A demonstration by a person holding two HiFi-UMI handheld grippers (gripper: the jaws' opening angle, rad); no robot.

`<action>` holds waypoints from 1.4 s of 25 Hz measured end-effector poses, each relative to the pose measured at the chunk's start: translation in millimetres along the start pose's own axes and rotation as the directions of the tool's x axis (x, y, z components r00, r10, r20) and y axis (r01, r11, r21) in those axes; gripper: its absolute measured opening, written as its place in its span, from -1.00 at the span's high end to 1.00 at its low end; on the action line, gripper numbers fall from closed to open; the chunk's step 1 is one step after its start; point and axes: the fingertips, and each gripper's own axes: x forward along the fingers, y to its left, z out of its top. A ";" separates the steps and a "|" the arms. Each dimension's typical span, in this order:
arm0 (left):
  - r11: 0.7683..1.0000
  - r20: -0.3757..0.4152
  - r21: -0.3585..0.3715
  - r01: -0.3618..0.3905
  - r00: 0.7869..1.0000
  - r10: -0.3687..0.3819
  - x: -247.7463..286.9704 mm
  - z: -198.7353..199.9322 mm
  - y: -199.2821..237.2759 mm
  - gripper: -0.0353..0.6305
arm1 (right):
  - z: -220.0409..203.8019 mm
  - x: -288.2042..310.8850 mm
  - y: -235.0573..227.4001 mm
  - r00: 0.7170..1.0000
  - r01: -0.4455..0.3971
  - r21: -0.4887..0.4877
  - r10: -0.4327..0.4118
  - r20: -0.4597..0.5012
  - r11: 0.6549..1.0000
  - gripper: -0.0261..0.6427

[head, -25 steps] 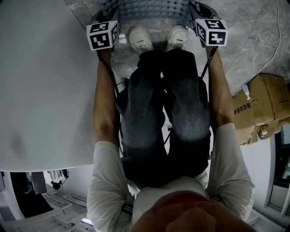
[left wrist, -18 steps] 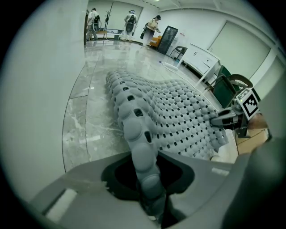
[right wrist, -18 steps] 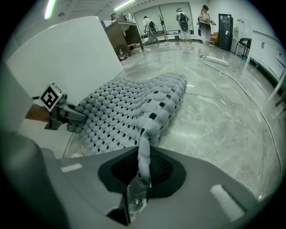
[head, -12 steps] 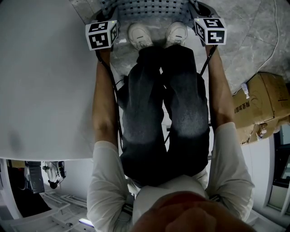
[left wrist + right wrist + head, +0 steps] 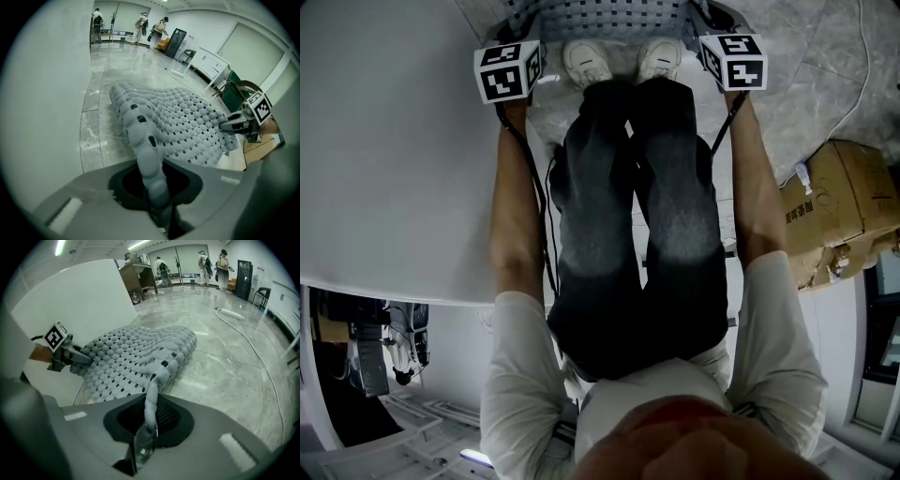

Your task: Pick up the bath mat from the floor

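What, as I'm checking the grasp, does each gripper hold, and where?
The bath mat, by its near edge: left gripper, jaws closing, at one end; right gripper at the other.

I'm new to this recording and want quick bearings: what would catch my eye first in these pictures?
The grey, knobbly bath mat, dotted with holes, stands out, stretched between the two tools over the glossy marble floor. The left tool is closing its jaws on one end of the mat's near edge, and the right tool pinches the other end. A big white panel fills the person's left side.
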 end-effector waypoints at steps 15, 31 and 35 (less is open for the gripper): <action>1.000 0.026 -0.006 0.005 1.000 -0.004 -74.8 19.8 -34.1 0.71 | 31.1 -79.9 15.6 1.000 0.018 -0.063 -0.017 0.006 0.998 0.82; 1.000 0.075 0.008 0.007 0.997 -0.008 -168.5 48.4 -68.9 0.71 | 63.3 -179.0 40.8 0.998 0.055 -0.099 -0.051 0.043 0.994 0.82; 1.000 0.094 0.005 0.004 0.996 -0.005 -197.9 57.4 -78.3 0.72 | 75.6 -207.4 48.0 0.996 0.067 -0.103 -0.060 0.064 0.992 0.82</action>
